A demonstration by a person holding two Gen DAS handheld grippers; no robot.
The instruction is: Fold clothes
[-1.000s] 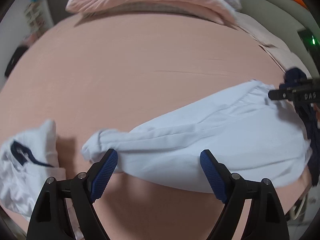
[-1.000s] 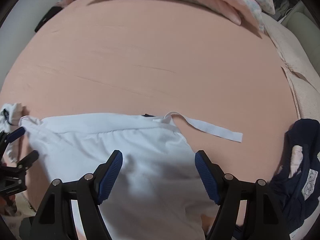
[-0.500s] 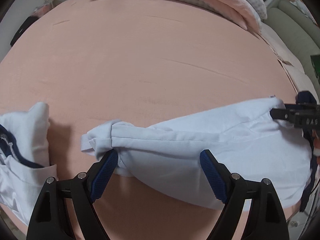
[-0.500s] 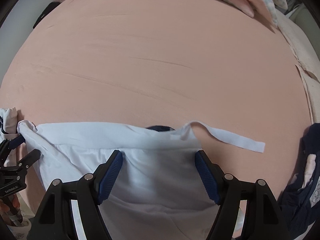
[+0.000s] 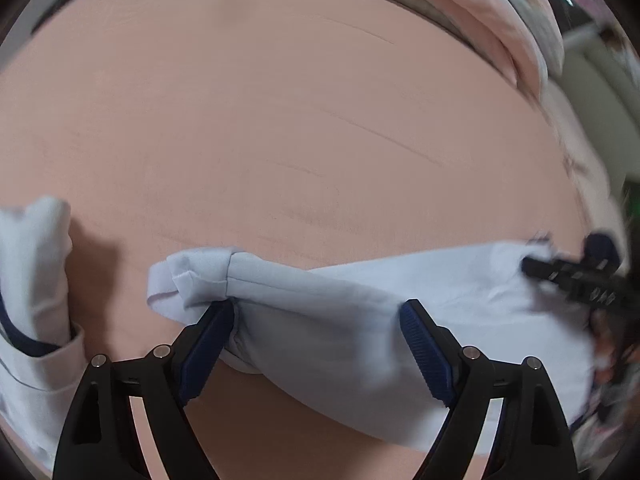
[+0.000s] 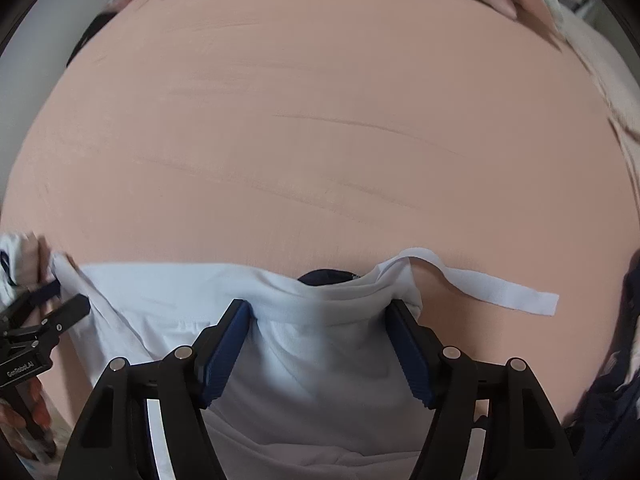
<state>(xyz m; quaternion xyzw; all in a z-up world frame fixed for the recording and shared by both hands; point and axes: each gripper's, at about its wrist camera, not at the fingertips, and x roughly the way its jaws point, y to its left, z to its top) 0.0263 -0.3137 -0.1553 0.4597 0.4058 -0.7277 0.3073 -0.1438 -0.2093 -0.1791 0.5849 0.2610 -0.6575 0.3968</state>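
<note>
Readable text, right wrist view: one white printed label, "GenRobot.AI", on the black body of the left tool, at the lower left edge of the frame; letters small, reading partly uncertain.

Left wrist view: the right tool carries pale marks along its black arm at the right edge; blurred, not legible.

No other text, number, brand or sign can be read in either view.

Dim, soft light; edges blurry (fisheye warp)
</note>
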